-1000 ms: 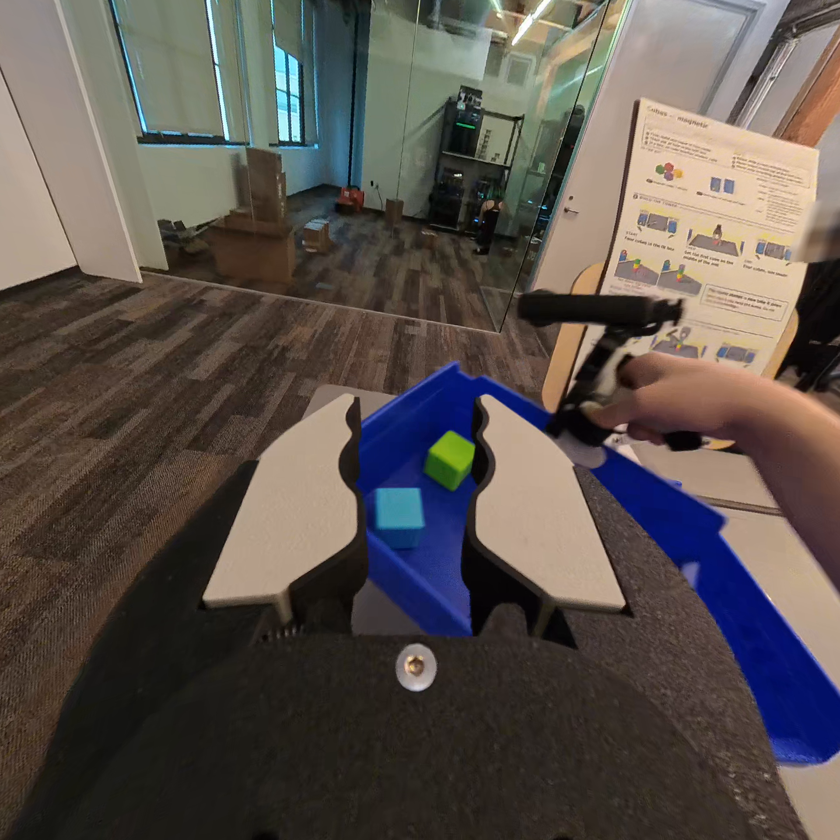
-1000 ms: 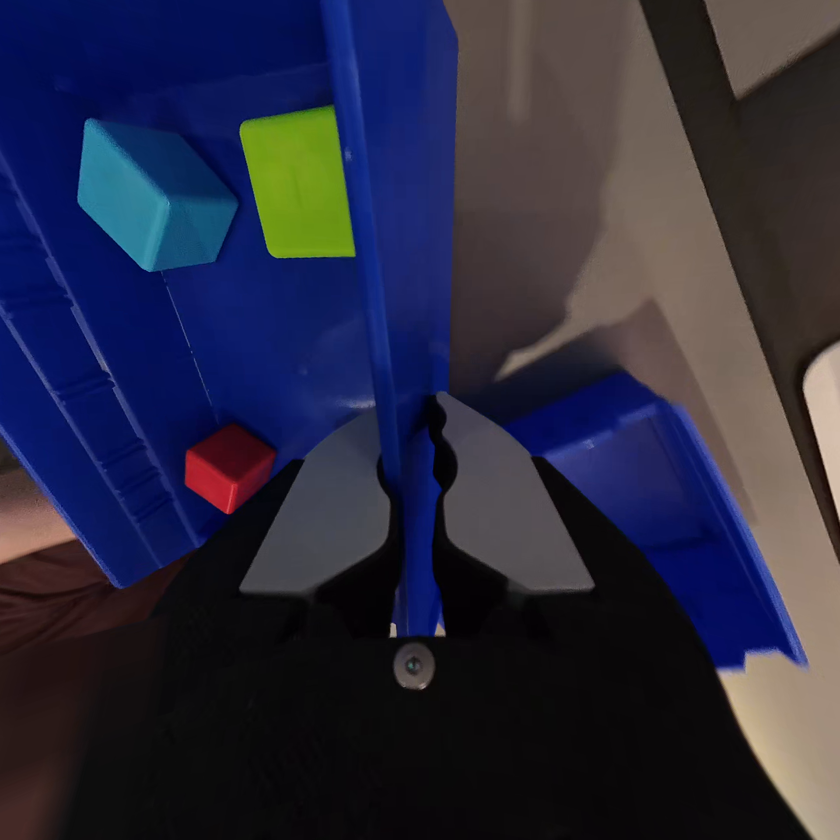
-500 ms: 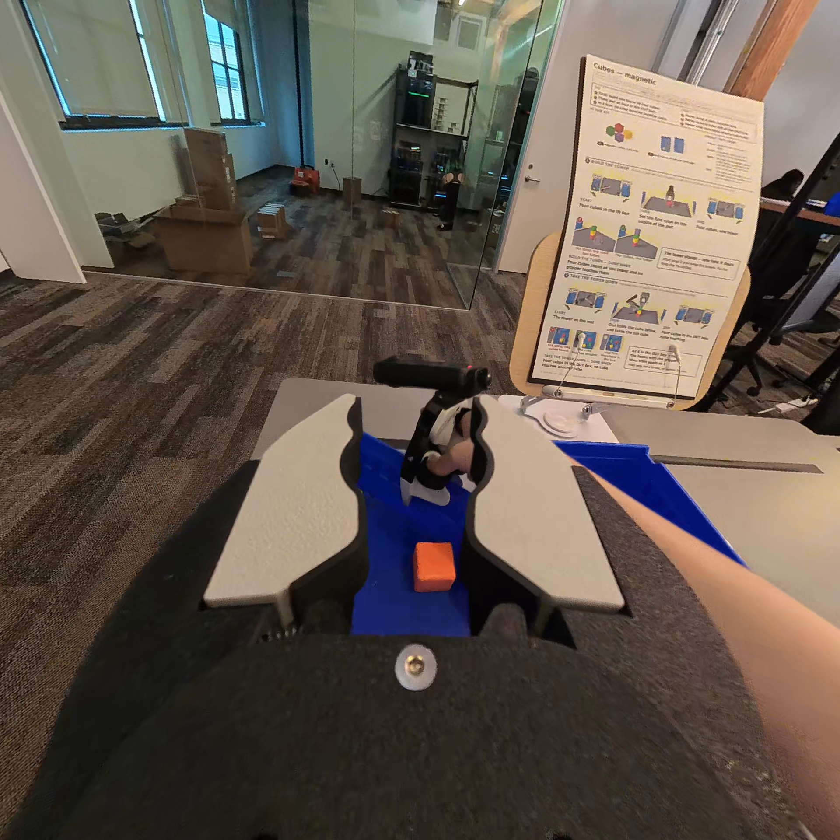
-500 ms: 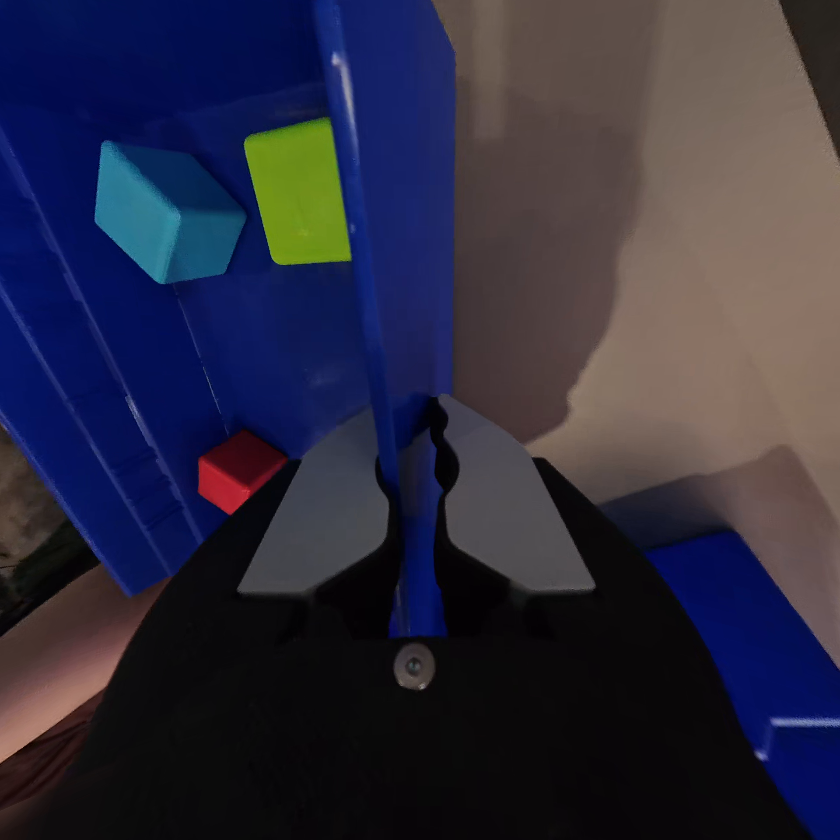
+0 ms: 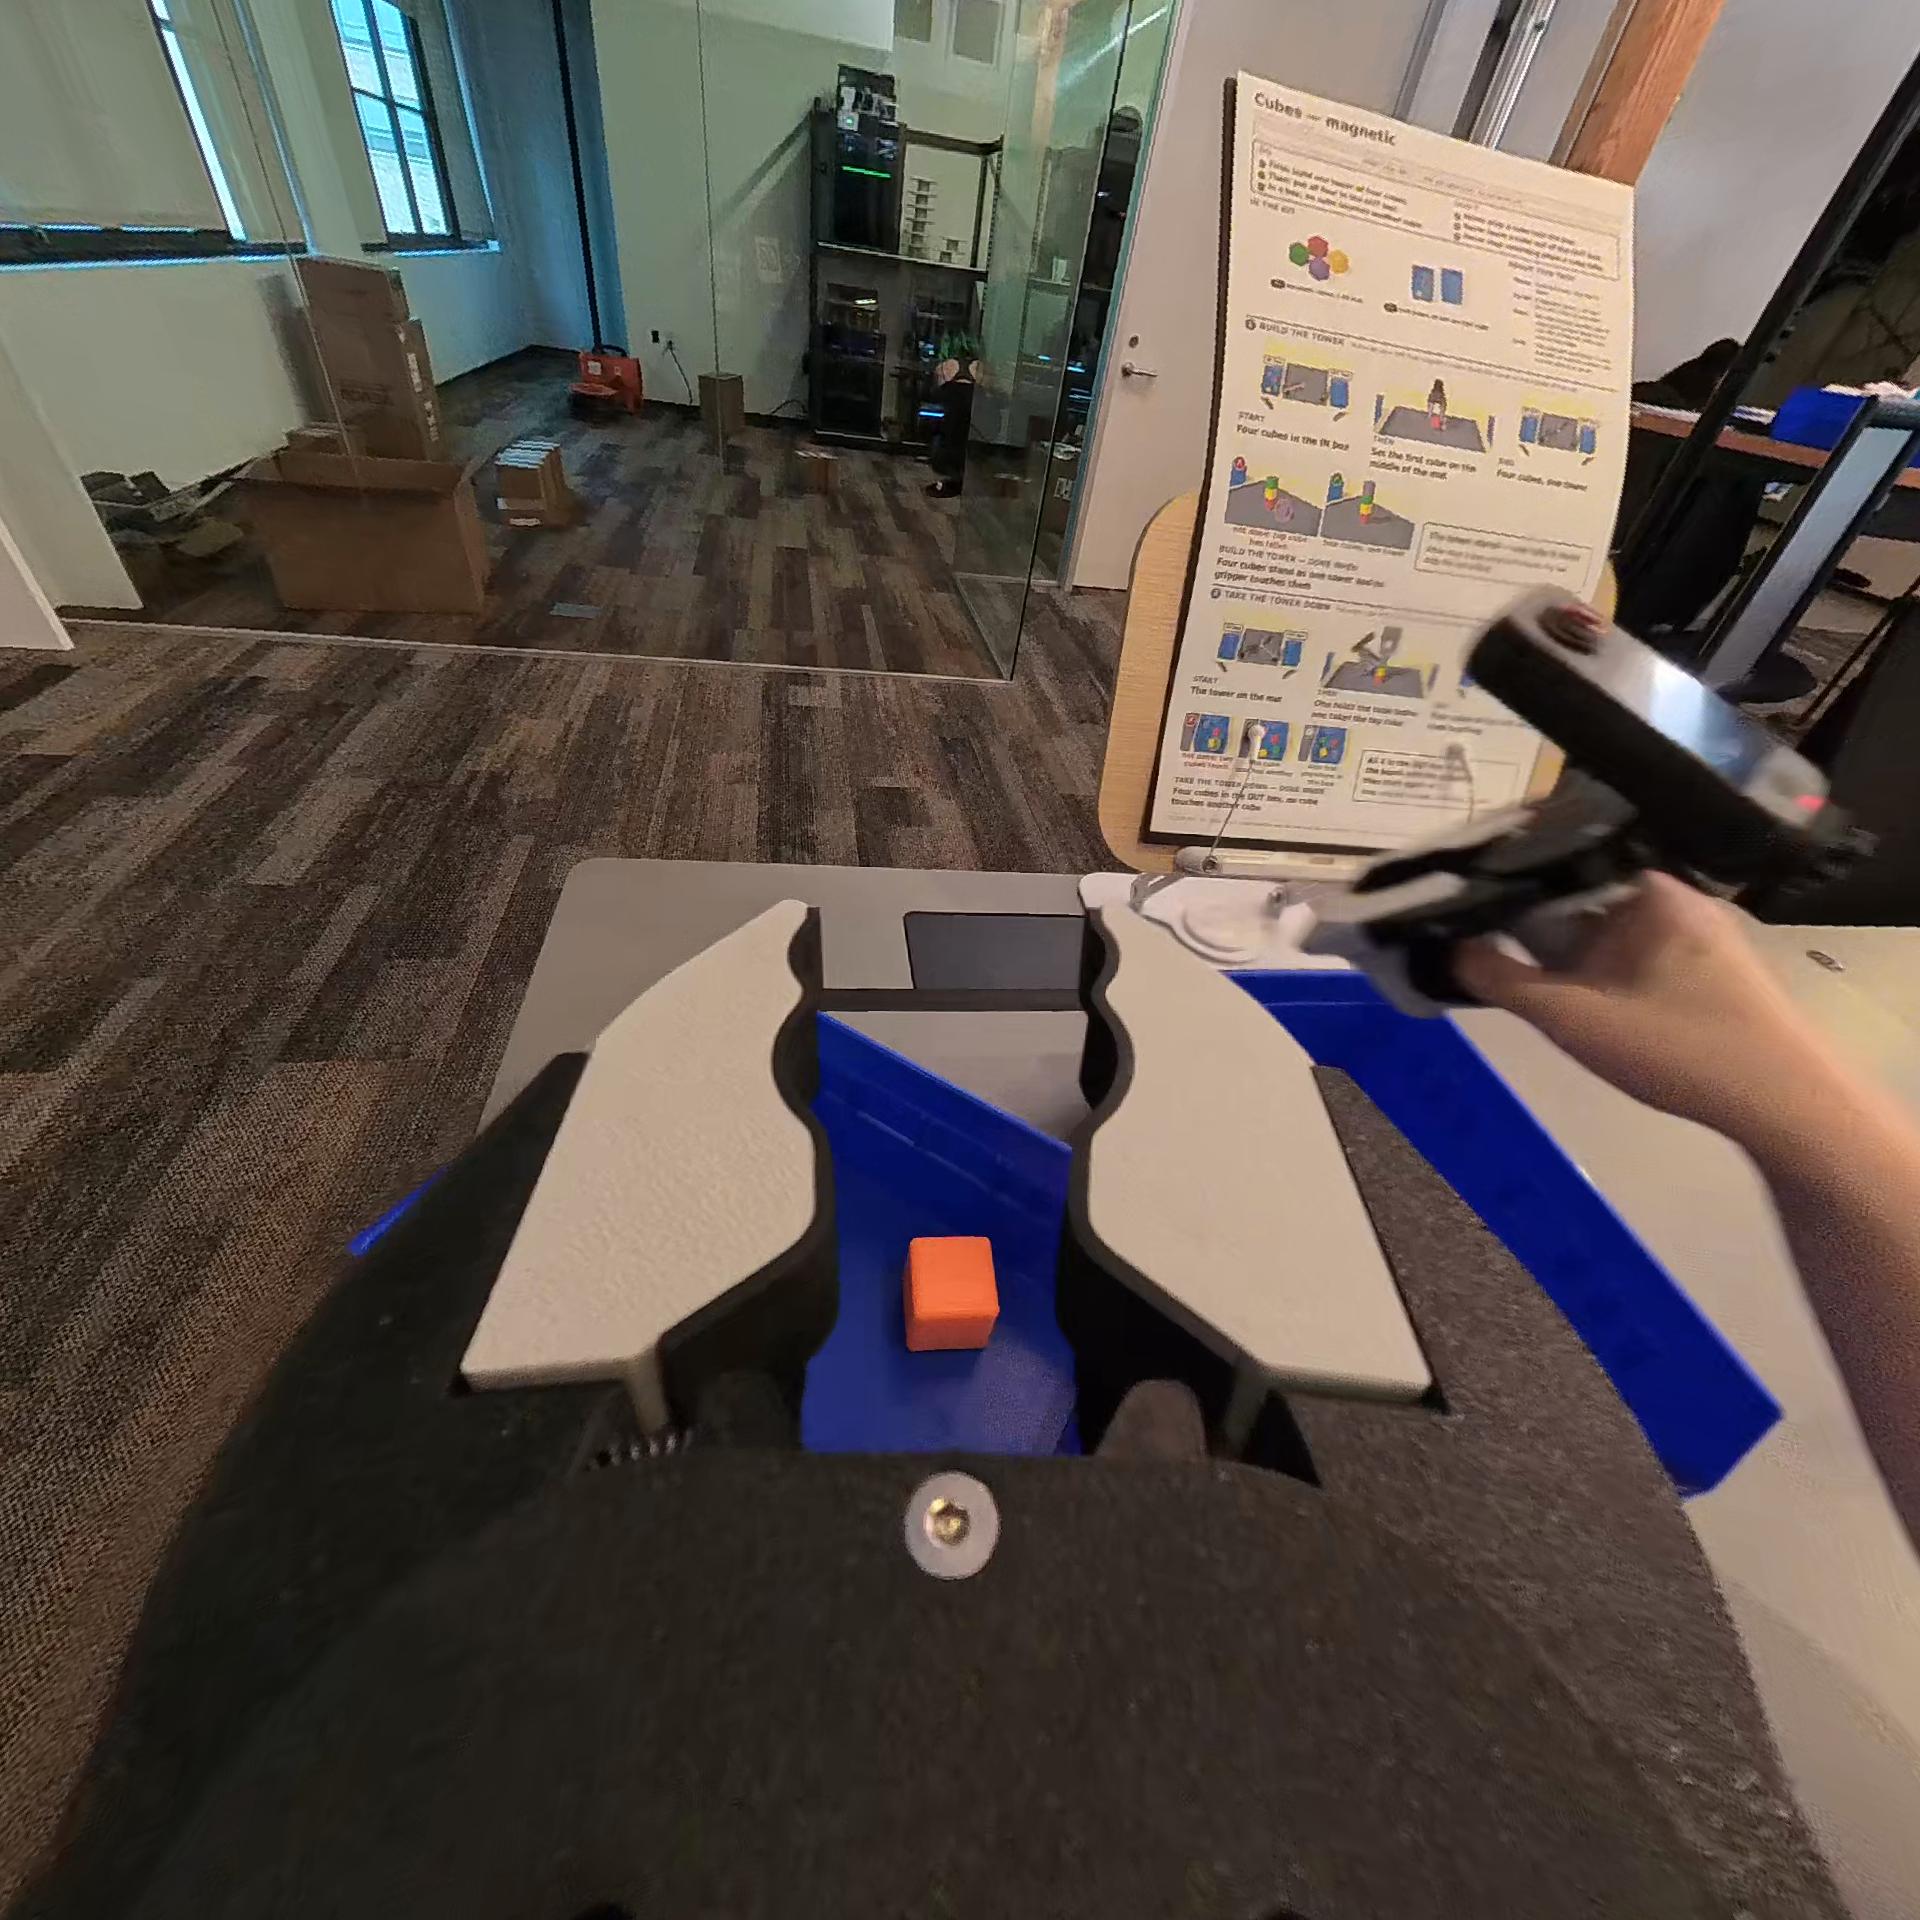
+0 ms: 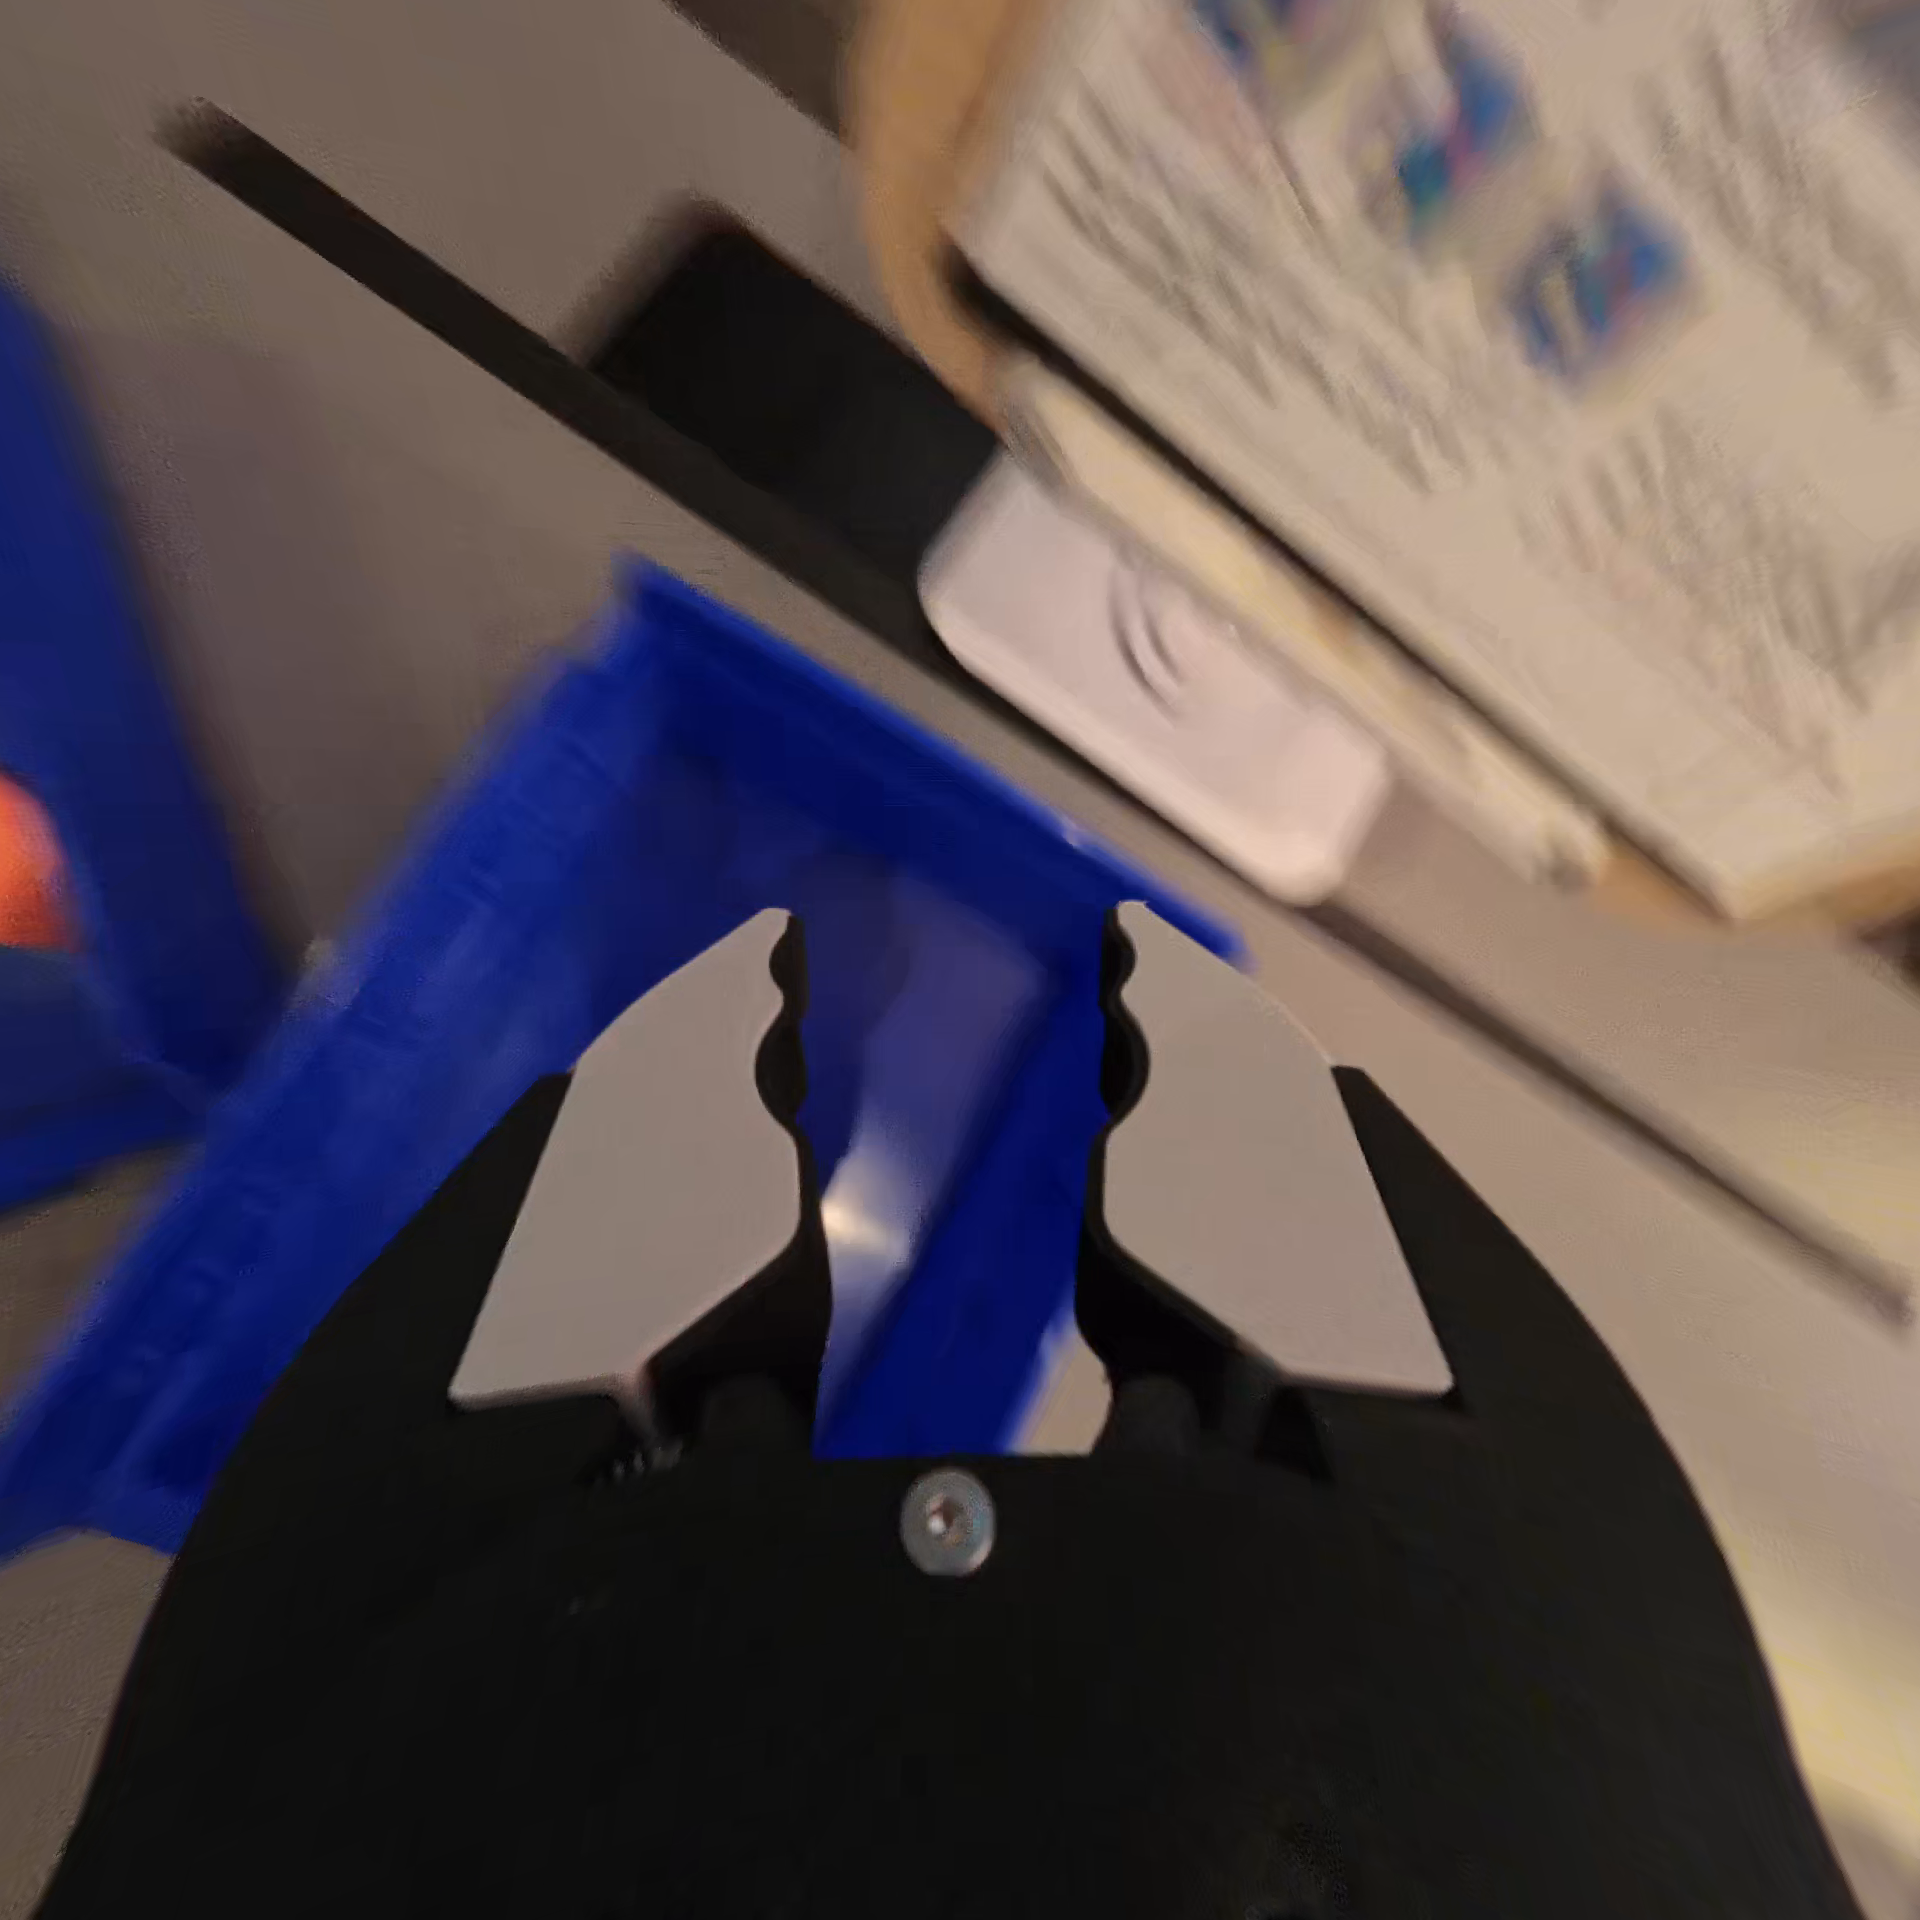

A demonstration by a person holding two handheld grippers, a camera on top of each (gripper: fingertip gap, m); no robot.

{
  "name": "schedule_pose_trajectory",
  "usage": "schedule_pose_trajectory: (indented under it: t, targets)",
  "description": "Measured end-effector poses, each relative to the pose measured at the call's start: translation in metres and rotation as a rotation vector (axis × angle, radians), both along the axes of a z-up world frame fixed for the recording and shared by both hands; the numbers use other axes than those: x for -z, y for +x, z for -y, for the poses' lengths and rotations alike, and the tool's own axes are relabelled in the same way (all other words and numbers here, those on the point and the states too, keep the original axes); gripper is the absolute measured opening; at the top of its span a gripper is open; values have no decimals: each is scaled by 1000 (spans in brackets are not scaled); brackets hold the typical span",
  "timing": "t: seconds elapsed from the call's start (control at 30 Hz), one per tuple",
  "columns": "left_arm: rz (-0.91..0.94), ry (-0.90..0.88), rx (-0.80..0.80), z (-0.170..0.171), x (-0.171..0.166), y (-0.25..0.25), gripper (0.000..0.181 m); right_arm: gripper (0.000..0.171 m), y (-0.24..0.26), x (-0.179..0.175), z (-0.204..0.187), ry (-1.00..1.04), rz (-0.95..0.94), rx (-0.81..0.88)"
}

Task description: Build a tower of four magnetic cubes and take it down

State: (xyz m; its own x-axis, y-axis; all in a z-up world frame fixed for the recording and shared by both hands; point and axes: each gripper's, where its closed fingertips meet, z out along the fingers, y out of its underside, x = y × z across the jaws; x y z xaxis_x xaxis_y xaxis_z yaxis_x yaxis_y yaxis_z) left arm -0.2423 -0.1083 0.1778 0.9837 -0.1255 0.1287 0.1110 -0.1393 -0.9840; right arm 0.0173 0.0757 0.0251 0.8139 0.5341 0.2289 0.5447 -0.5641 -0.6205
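My left gripper is open and hangs above a blue bin. An orange cube lies on the bin floor below the gap between my fingers, and neither pad touches it. My right gripper is open and empty above a second blue bin, whose visible part holds nothing. This second bin also shows in the left wrist view, with a hand holding the right gripper above its far end. The orange cube shows blurred at the left edge of the right wrist view.
Both bins stand on a grey table. A dark mat lies behind them. An instruction sheet stands on a wooden board with a white base at the table's back. Carpeted floor lies to the left. One gripper's finger ends stand about 35 cm off the other's.
My right gripper was shut on the wall of the bin with the cubes. It has opened, let go and swung over to the other bin. The left view now shows the orange cube.
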Motion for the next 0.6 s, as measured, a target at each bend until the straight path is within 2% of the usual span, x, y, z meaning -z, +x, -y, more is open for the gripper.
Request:
schedule_pose_trajectory:
  t: [0.07, 0.1, 0.23, 0.27, 0.3, 0.37, 0.47, 0.6]
  targets:
    - [3, -8, 12, -1, 1, 4, 49, 59, 69, 28, 20, -139, 32, 165]
    - [1, -16, 17, -2, 2, 6, 50, 59, 89, 45, 31, -216, 20, 197]
    - [-36, -12, 40, -6, 1, 26, 52, 58, 116, 103, 59, -427, 4, 221]
    - [-54, -13, 47, -7, 1, 33, 52, 52, 114, 115, 64, -469, 11, 198]
    - [-73, -16, 56, -8, 2, 40, 52, 22, 110, 126, 69, -510, 16, 159]
    - [-110, -19, 67, -9, 3, 51, 52, 11, 110, 136, 71, -565, -3, 148]
    - [-146, -11, 62, -11, 4, 63, 49, 10, 128, 136, 69, -608, -8, 128]
    - [-148, 9, 70, -13, 3, 70, 48, 5, 189, 137, 62, -639, 3, 169]
